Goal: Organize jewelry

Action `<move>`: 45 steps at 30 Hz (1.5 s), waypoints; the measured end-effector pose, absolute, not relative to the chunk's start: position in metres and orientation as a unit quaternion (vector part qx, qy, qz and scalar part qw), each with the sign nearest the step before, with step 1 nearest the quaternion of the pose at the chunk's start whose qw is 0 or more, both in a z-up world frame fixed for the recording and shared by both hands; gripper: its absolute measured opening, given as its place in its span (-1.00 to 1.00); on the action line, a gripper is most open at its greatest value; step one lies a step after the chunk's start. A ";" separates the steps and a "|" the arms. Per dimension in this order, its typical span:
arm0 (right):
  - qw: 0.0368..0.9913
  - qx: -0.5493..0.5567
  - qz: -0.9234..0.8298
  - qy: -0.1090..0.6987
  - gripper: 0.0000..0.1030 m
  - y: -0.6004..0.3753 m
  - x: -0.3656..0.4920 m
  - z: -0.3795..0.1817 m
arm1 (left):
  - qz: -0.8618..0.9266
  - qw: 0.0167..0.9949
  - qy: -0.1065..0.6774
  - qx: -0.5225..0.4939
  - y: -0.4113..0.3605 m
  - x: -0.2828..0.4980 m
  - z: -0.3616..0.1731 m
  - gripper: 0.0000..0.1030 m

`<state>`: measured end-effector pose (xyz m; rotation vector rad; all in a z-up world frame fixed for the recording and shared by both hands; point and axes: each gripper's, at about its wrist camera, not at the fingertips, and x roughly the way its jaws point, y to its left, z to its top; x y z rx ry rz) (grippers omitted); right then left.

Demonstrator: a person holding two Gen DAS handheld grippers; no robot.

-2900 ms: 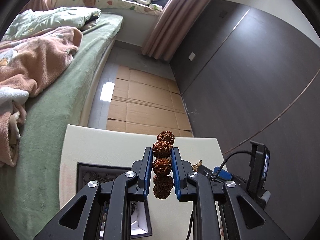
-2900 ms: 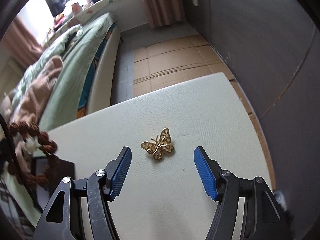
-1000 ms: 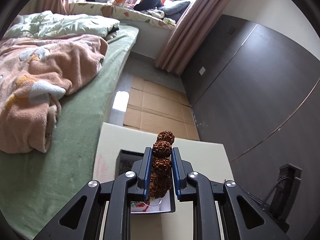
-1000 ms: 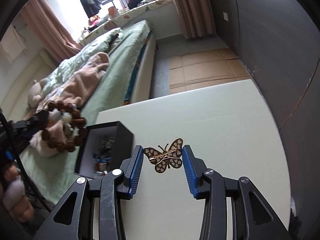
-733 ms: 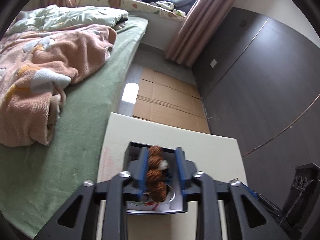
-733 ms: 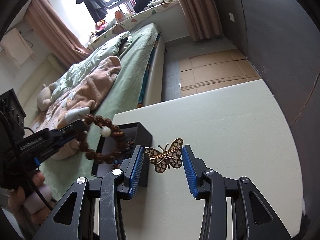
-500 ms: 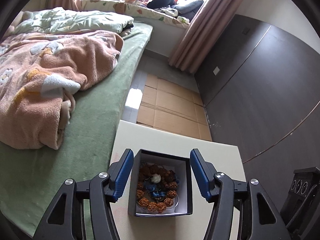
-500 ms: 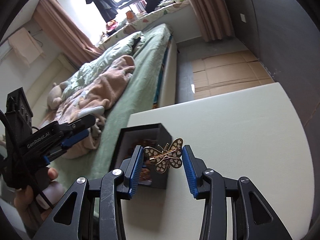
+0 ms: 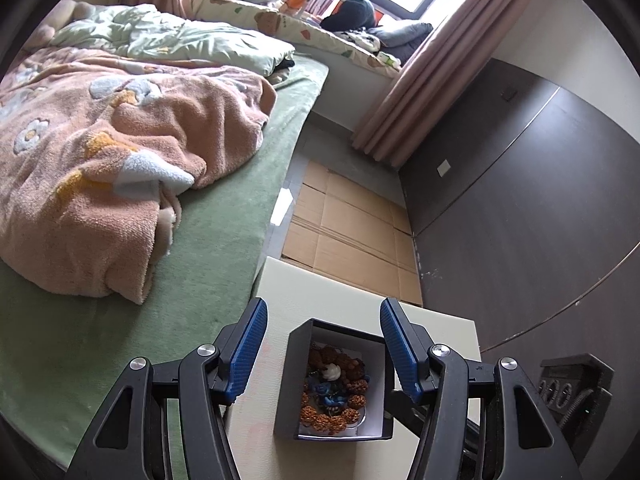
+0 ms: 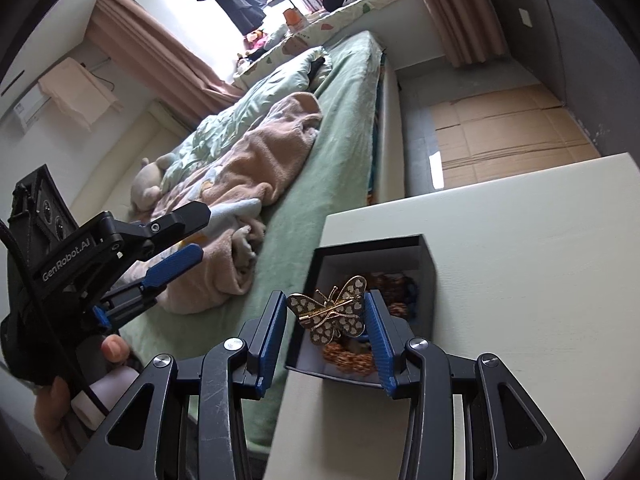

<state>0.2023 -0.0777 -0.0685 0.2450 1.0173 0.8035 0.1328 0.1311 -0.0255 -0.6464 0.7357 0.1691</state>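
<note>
1. The left tool is spread wide – empty – above the black box, where the bead bracelet is seen.
2. The butterfly brooch is clamped in the right tool, above the box on the desk.

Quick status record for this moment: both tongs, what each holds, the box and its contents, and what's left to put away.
left tongs: open, holding nothing, above the box
right tongs: shut on the butterfly brooch, held over the box opening
box: black, lidless, standing on the pale table near its bed-side edge
box contents: brown bead bracelet coiled inside, with a white bead and something blue I cannot identify
left to do: brooch not yet released into the box
</note>
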 end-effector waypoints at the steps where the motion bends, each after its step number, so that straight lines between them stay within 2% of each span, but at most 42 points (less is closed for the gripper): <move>1: 0.784 0.116 0.375 0.481 -0.14 -0.075 0.206 -0.072 | 0.081 0.878 0.354 -0.313 0.133 0.132 -0.026 0.17; 3: 0.773 0.136 0.377 0.492 0.10 -0.077 0.210 -0.078 | 0.079 0.877 0.354 -0.315 0.135 0.130 -0.025 0.17; 6: 0.774 0.156 0.366 0.492 0.33 -0.090 0.208 -0.079 | 0.077 0.878 0.356 -0.310 0.134 0.126 -0.024 0.17; 9: 0.785 0.153 0.353 0.486 0.35 -0.103 0.204 -0.074 | 0.079 0.876 0.362 -0.309 0.127 0.119 -0.023 0.26; 11: 0.788 0.154 0.351 0.482 0.36 -0.111 0.201 -0.070 | 0.072 0.877 0.361 -0.308 0.119 0.115 -0.021 0.54; 14: 0.795 0.150 0.345 0.476 0.39 -0.121 0.195 -0.064 | 0.065 0.891 0.354 -0.277 0.103 0.112 -0.014 0.66; 18: 0.811 0.146 0.321 0.467 0.68 -0.139 0.184 -0.058 | 0.068 0.899 0.348 -0.255 0.092 0.100 -0.011 0.80; 23: 0.826 0.140 0.290 0.462 0.85 -0.159 0.174 -0.054 | 0.046 0.907 0.348 -0.231 0.076 0.084 -0.008 0.84; 26: 0.842 0.124 0.276 0.447 1.00 -0.168 0.166 -0.046 | 0.046 0.919 0.338 -0.197 0.062 0.074 -0.003 0.98; 34: 0.866 0.113 0.250 0.417 1.00 -0.203 0.137 -0.034 | 0.031 0.930 0.341 -0.133 0.027 0.059 -0.002 0.99; 39: 0.865 0.124 0.267 0.406 1.00 -0.222 0.117 -0.029 | 0.022 0.936 0.329 -0.125 0.018 0.046 0.002 0.99; 45: 0.873 0.088 0.258 0.404 1.00 -0.228 0.093 -0.021 | 0.010 0.940 0.323 -0.114 0.010 0.035 0.004 0.99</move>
